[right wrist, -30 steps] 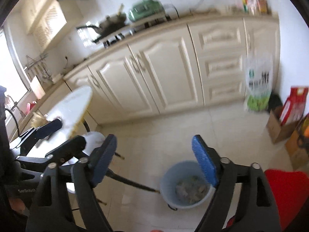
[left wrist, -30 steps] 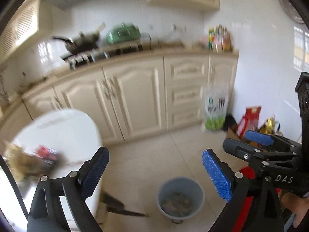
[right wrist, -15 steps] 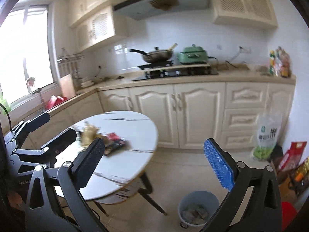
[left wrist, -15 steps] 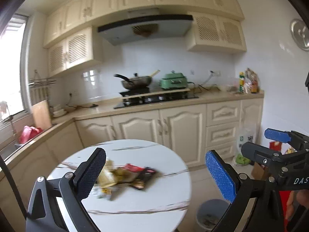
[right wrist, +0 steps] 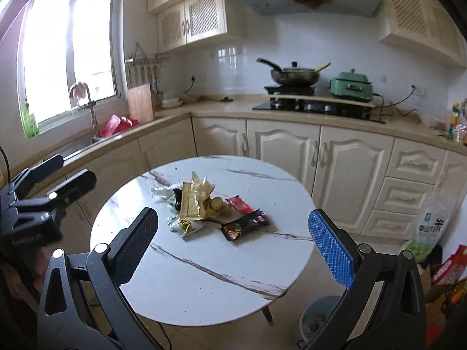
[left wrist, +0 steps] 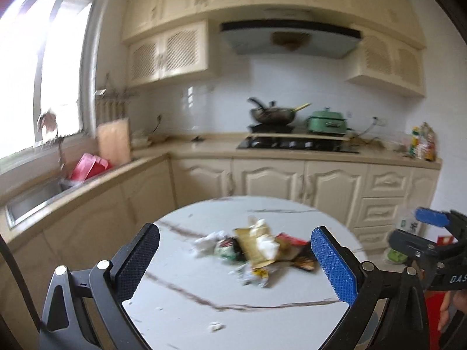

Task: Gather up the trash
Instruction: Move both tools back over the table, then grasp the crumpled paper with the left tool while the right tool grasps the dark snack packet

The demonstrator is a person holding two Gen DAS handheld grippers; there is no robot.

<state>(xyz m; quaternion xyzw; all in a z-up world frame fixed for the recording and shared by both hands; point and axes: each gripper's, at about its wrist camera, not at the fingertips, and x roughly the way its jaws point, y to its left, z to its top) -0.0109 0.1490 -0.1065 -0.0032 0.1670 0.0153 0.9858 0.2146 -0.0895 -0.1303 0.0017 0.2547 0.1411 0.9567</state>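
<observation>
A pile of trash [left wrist: 256,248] lies on the round white marble table [left wrist: 181,315]: crumpled wrappers, a tan packet, white tissue and a red and a dark foil wrapper. My left gripper [left wrist: 235,234] is open and empty, short of the pile, which shows between its blue pads. In the right wrist view the same trash [right wrist: 204,204] sits mid-table [right wrist: 233,277]. My right gripper [right wrist: 232,218] is open and empty, above the table's near side. A blue-grey bin [right wrist: 316,318] with rubbish inside stands on the floor by the table's right edge. The left gripper [right wrist: 58,180] shows at the left.
Cream cabinets and a counter wrap around behind the table, with a stove, a wok [right wrist: 294,74] and a green pot [right wrist: 351,86]. A sink [left wrist: 32,201] and a cutting board [left wrist: 113,143] are at the left. Bags [right wrist: 426,233] stand on the floor at the right.
Both views swung up and left from the floor bin to the table. The trash pile came to the middle of each view, and the table is closer now. Both grippers stay open.
</observation>
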